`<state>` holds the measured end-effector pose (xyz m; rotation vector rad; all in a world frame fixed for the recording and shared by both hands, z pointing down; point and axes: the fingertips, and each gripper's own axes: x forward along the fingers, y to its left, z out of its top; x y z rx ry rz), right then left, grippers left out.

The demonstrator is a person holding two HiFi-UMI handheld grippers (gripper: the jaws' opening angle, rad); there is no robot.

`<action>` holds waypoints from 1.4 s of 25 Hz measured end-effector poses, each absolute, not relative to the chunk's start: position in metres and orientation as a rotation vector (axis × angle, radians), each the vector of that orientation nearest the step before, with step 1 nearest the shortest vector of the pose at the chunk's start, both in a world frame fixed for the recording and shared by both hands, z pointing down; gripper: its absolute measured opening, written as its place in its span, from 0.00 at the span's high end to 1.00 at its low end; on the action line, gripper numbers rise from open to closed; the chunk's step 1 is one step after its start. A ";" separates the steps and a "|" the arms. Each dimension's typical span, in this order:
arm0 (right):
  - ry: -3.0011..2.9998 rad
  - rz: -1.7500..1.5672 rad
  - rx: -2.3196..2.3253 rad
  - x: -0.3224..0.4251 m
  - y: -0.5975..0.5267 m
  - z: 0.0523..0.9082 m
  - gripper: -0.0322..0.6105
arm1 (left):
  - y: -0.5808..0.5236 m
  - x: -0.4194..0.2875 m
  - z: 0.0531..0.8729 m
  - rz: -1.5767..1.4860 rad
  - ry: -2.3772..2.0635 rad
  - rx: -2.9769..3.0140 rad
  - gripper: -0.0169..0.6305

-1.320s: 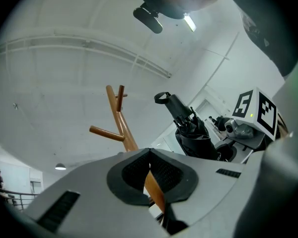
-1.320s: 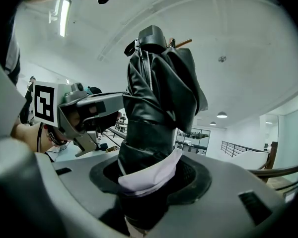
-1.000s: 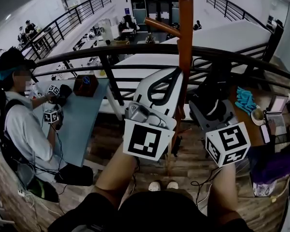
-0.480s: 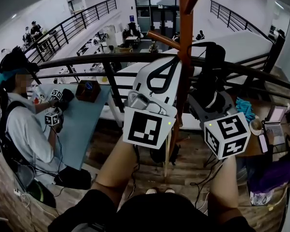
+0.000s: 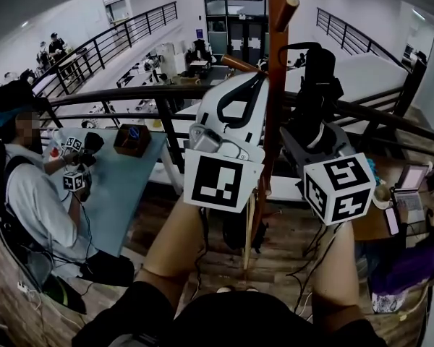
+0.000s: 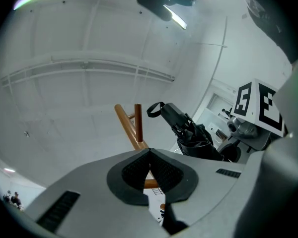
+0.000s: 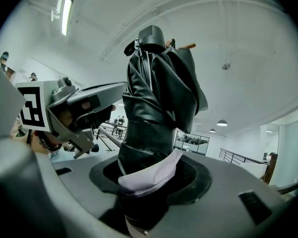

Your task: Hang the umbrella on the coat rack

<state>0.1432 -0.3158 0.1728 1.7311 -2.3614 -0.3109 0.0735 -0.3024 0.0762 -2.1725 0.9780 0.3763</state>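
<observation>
The wooden coat rack [image 5: 277, 107] rises just ahead, one peg [image 5: 290, 9] slanting up to the right and another [image 5: 239, 63] out to the left. My right gripper [image 5: 312, 139] is shut on the black folded umbrella [image 5: 320, 78], which stands upright just right of the pole. Its wrist strap [image 5: 293, 46] loops out near the pole. From the right gripper view the umbrella [image 7: 159, 98] fills the space between the jaws [image 7: 151, 175]. My left gripper [image 5: 259, 79] is shut and empty, left of the pole. The left gripper view shows its tips [image 6: 149, 151] meeting, with rack [image 6: 137, 125] and umbrella [image 6: 191, 133] beyond.
A black railing [image 5: 130, 95] runs across right behind the rack, with a drop to a lower floor beyond. At the left a seated person [image 5: 29, 186] works with grippers at a blue table [image 5: 123, 176]. A desk with a laptop [image 5: 409, 194] stands at the right.
Both grippers have risen. The umbrella has gone up beside the pole, its top now above the railing and close to the upper peg.
</observation>
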 end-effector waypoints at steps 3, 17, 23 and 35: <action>-2.367 -0.332 1.741 0.141 -0.318 0.162 0.60 | -0.303 0.072 0.071 0.378 0.984 -2.171 0.95; -2.379 -0.409 1.774 0.144 -0.329 0.114 0.59 | -0.300 0.080 0.046 0.403 0.991 -2.129 0.95; -2.366 -0.399 1.781 0.151 -0.335 0.100 0.59 | -0.295 0.083 0.025 0.408 0.984 -2.112 0.95; -2.410 -0.360 1.758 0.148 -0.366 0.122 0.59 | -0.321 0.079 0.040 0.404 0.994 -2.091 0.95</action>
